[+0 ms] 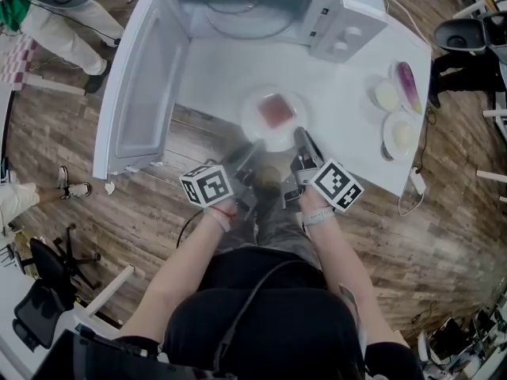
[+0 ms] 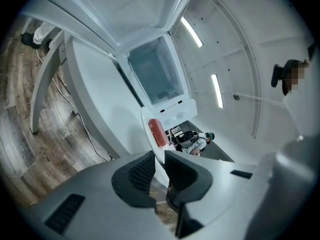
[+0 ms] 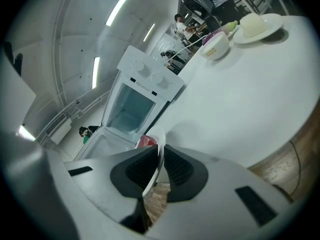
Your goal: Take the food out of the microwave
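Note:
A white plate [image 1: 273, 115] with a red slab of food [image 1: 276, 111] is over the white table [image 1: 348, 145], in front of the open microwave [image 1: 253, 10]. My left gripper [image 1: 255, 152] is shut on the plate's near-left rim and my right gripper [image 1: 302, 137] on its near-right rim. In the left gripper view the jaws [image 2: 159, 168] pinch the thin plate edge [image 2: 151, 129], with the food [image 2: 156, 132] just beyond. In the right gripper view the jaws [image 3: 160, 163] clamp the rim [image 3: 159, 146], and the food [image 3: 145, 141] and the empty microwave cavity [image 3: 131, 108] lie ahead.
The microwave door [image 1: 142, 85] swings out to the left over the wooden floor. At the table's right end stand a small bowl [image 1: 386, 95], a purple vegetable [image 1: 409, 85] and a plate of pale food [image 1: 398, 133]. A person [image 1: 55, 10] stands at the far left.

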A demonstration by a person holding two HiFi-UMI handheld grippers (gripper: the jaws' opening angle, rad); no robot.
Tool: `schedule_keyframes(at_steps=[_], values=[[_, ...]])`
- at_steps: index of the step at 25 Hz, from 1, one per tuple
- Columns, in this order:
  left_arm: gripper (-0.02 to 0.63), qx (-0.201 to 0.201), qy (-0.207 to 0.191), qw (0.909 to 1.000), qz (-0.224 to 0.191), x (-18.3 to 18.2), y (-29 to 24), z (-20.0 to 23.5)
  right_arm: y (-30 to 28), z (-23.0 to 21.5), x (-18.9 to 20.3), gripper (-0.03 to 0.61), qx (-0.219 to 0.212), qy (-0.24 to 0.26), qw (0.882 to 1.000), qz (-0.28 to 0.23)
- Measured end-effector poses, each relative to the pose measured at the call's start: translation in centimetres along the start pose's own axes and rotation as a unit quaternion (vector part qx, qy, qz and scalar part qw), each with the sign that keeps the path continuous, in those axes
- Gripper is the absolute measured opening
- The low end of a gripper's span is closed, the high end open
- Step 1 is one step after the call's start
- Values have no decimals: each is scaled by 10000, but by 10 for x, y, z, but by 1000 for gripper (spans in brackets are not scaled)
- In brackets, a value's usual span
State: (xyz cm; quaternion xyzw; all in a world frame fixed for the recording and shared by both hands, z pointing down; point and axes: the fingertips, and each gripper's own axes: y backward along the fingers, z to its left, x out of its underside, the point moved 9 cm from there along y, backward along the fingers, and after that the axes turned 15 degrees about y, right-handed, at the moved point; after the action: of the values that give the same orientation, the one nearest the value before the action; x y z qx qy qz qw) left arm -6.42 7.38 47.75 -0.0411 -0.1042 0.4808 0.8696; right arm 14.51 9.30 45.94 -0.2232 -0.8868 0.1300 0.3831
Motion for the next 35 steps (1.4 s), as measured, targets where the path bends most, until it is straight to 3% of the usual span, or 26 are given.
schedule_keyframes(at_steps=[35], values=[[61,26,84,9992,388,12,29,30,18,1,49,54,393,-252,9989,-80]])
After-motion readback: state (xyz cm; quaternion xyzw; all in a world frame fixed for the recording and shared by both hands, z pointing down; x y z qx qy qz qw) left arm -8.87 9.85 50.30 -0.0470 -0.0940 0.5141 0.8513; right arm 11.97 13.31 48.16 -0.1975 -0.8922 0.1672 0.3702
